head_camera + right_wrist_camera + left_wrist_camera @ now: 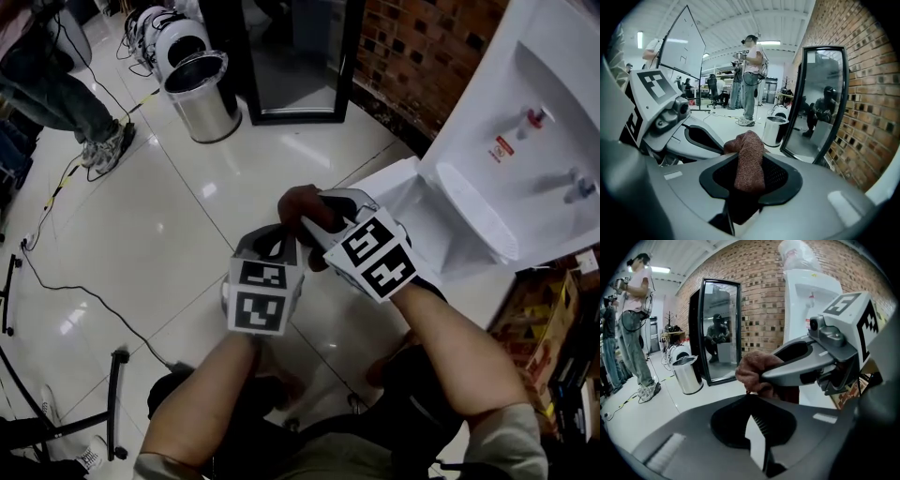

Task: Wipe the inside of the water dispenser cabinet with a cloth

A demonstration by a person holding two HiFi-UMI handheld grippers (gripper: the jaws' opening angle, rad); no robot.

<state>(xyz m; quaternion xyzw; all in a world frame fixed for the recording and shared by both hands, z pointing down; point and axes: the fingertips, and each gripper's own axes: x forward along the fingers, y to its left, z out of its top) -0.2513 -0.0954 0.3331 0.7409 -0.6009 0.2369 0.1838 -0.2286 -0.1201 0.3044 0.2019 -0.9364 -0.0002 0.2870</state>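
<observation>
Although the head view shows your left gripper [279, 232] and right gripper [314, 220] only from behind, with the marker cubes up and the noses nearly touching above the tiled floor [187, 244], each gripper view adds what sits at the jaws. In the left gripper view, its jaws are drawn narrow, with only a thin slit of floor between them. The lower edge of the cloth [754, 372] meets their tips, and you cannot tell whether any of it is pinched there. That view also catches the water dispenser [808, 291] standing against the brick wall [759, 301], which the right gripper view does not take in. The right gripper view shows its own jaws closed on the cloth, which rises between the pads and flops toward the left gripper's nose. It also shows a black-framed mirror [820, 103] leaning on the bricks. Your left forearm [202, 403] and right forearm [459, 356] run up from the bottom edge, bare. Both grippers point away from you, the right one angled in toward the left. The cloth is reddish-brown and coarse, bunched into a thick fold. It hangs in the air between the two grippers, just left of the white dispenser's base.
</observation>
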